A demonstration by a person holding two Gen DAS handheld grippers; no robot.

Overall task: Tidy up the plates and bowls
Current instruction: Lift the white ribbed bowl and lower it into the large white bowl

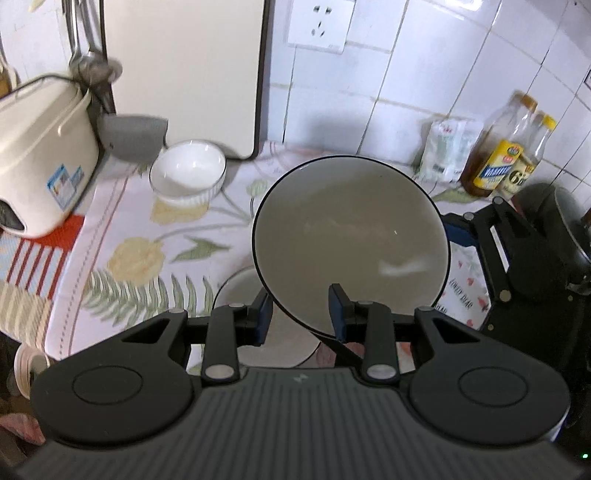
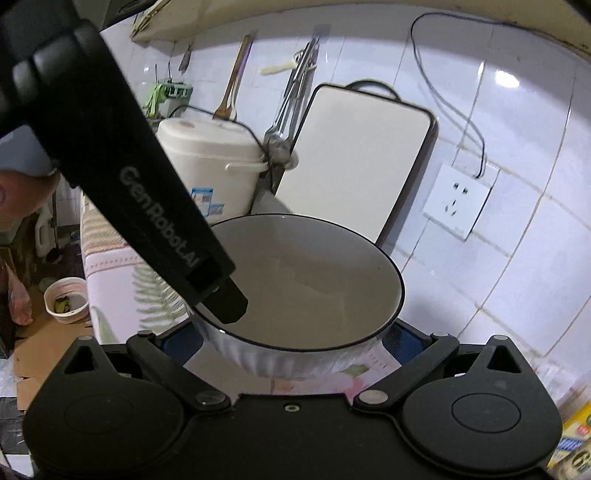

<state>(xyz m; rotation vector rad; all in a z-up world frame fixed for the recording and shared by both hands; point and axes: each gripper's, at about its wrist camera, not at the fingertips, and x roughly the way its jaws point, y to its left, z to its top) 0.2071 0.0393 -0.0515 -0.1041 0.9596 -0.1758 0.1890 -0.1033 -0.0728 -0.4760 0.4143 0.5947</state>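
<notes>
A cream rice cooker (image 1: 40, 155) stands at the left of the counter, on a floral cloth (image 1: 147, 266). A white cutting board (image 1: 184, 74) leans upright against the tiled wall (image 1: 424, 74), with a ladle (image 1: 88, 62) hanging just beside it. A socket (image 1: 319, 24) sits on the wall, right of the board. Two oil bottles (image 1: 506, 151) stand at the far right by the wall, a white packet (image 1: 448, 149) just left of them. Off the counter's left end, a small basin (image 2: 66, 301) rests on the floor.
</notes>
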